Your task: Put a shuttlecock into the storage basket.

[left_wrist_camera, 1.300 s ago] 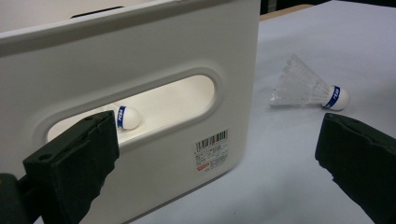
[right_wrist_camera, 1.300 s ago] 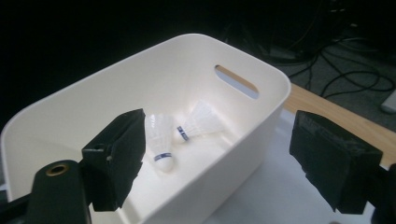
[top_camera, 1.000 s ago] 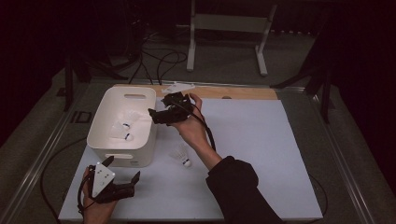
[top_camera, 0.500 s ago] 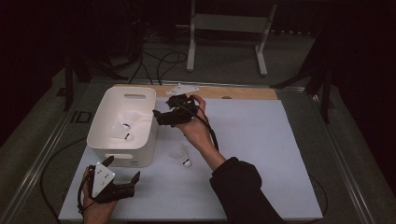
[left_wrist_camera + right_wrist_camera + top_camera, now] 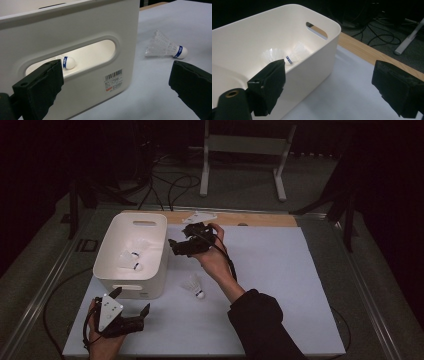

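A white plastic bin (image 5: pixel 152 254) stands at the left of the white mat, with white shuttlecocks (image 5: pixel 131 261) lying inside. One more shuttlecock (image 5: pixel 194 286) lies on the mat just right of the bin's near corner; in the left gripper view that shuttlecock (image 5: pixel 167 47) shows beside the bin wall (image 5: pixel 82 30). My right gripper (image 5: pixel 175 245) hovers open and empty beside the bin's right rim. In the right gripper view the bin (image 5: pixel 322 32) holds shuttlecocks (image 5: pixel 284 57). My left gripper (image 5: pixel 131 302) rests open at the mat's near left, facing the bin's handle slot.
A wooden strip (image 5: pixel 260 219) runs along the mat's far edge, with a small white piece (image 5: pixel 199 216) on it. Beyond it a metal stand (image 5: pixel 245 155) and cables (image 5: pixel 170 182) sit on the floor. The mat (image 5: pixel 290 280) stretches wide to the right.
My right gripper has drawn back from over the bin's right rim toward the right. The left gripper has stayed put.
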Motion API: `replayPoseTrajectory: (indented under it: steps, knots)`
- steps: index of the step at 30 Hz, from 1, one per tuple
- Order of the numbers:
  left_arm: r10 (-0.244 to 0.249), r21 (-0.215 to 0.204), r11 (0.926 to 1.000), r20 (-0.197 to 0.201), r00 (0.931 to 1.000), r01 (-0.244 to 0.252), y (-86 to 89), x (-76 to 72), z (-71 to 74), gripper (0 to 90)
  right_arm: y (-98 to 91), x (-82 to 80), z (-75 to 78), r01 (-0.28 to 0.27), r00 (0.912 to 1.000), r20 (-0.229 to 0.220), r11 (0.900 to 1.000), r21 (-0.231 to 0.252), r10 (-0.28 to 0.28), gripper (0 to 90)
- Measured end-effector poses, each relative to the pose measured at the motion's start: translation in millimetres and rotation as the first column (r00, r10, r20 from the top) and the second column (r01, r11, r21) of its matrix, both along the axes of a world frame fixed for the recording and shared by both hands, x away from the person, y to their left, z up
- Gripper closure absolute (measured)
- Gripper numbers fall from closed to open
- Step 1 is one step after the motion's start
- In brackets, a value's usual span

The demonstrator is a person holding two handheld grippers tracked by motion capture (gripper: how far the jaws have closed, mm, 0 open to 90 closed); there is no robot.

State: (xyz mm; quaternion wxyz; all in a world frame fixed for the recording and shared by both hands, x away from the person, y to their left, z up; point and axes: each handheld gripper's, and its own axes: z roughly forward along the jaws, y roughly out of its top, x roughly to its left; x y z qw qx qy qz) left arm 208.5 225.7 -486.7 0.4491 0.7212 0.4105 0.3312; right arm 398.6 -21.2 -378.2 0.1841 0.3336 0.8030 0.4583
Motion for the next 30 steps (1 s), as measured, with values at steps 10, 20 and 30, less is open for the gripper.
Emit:
replayPoseTrajectory:
  steps: [10,20,30]
  knots:
    - [0.000,-0.001,1.0000,0.001,1.0000,0.000,0.0,-0.2,0.1,0.2,-6.6,0.5,-3.6,0.008,1.0000,0.001,1.0000,-0.002,-0.008,11.8]
    - [-0.001,0.004,1.0000,0.002,1.0000,0.000,-0.2,-0.4,0.3,0.2,-11.3,1.2,-9.3,0.021,0.9997,-0.010,0.9997,-0.010,-0.021,11.8]
    - [0.001,0.002,1.0000,0.003,1.0000,-0.001,-0.4,-0.7,0.4,0.2,-17.8,1.9,-16.7,0.029,0.9992,-0.025,0.9994,-0.016,-0.030,11.5]
